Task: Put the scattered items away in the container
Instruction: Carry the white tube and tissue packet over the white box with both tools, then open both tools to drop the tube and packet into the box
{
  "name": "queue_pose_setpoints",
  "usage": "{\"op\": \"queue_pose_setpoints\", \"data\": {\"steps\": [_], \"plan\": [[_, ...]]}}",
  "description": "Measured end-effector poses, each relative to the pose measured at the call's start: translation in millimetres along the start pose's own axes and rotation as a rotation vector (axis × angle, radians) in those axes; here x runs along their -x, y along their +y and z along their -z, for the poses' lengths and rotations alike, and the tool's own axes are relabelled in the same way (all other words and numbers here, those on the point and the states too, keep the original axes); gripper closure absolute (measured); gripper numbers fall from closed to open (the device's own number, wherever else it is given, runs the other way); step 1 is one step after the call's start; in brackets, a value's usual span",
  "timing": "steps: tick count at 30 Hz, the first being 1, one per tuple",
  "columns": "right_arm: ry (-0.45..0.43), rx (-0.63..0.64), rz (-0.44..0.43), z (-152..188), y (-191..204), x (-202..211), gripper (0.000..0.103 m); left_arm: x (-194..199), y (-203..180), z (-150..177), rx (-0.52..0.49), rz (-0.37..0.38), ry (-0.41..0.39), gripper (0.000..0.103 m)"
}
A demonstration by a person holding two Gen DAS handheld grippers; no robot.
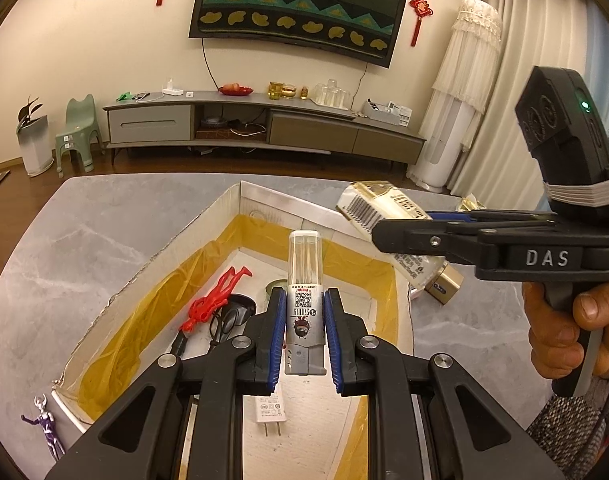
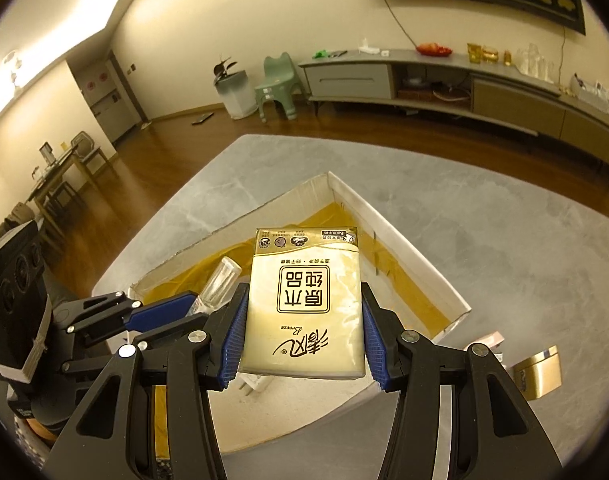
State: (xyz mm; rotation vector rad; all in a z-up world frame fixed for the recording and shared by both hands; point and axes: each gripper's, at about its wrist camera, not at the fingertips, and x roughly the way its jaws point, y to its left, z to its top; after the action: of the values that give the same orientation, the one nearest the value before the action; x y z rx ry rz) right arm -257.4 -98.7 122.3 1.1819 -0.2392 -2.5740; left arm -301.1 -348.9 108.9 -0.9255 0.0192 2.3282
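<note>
Partly hidden, the plug lies under left tool gripping dispenser; right tool clamps tissues.

1. Cream walls, wood floor.
2. Long grey TV cabinet against the wall, covered screen above.
3. Green stool, pale curtains.
4. Grey marble table.

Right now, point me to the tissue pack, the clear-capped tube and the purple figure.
tissue pack (image 2: 304, 300): right wrist view, middle of its printed face.
clear-capped tube (image 1: 304, 304): left wrist view, on its label.
purple figure (image 1: 46, 426): left wrist view, on its torso.
</note>
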Motion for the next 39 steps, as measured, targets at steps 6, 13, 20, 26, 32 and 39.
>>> {"op": "queue_pose_setpoints", "data": {"steps": [6, 13, 20, 26, 32, 39], "plan": [[0.036, -0.027, -0.028, -6.6, -6.6, -11.4, 0.049, -4.7, -3.1, 1.4, -0.006, 0.010, 0.017, 0.083], [0.089, -0.033, -0.053, -15.9, -9.5, -27.6, 0.049, -14.3, -7.3, 7.5, -0.010, 0.031, 0.054, 0.083], [0.138, 0.002, -0.044, -30.5, -6.1, -47.7, 0.049, -22.7, -13.4, 13.3, -0.030, 0.050, 0.097, 0.083], [0.160, 0.020, -0.042, -41.9, -1.4, -60.6, 0.049, -27.9, -18.9, 16.9, -0.044, 0.064, 0.117, 0.083], [0.181, 0.035, -0.041, -45.0, -0.2, -70.5, 0.049, -29.5, -22.1, 18.8, -0.060, 0.068, 0.131, 0.083], [0.211, 0.051, -0.035, -48.6, 3.1, -82.8, 0.049, -29.1, -25.9, 21.9, -0.096, 0.062, 0.140, 0.083]]}}
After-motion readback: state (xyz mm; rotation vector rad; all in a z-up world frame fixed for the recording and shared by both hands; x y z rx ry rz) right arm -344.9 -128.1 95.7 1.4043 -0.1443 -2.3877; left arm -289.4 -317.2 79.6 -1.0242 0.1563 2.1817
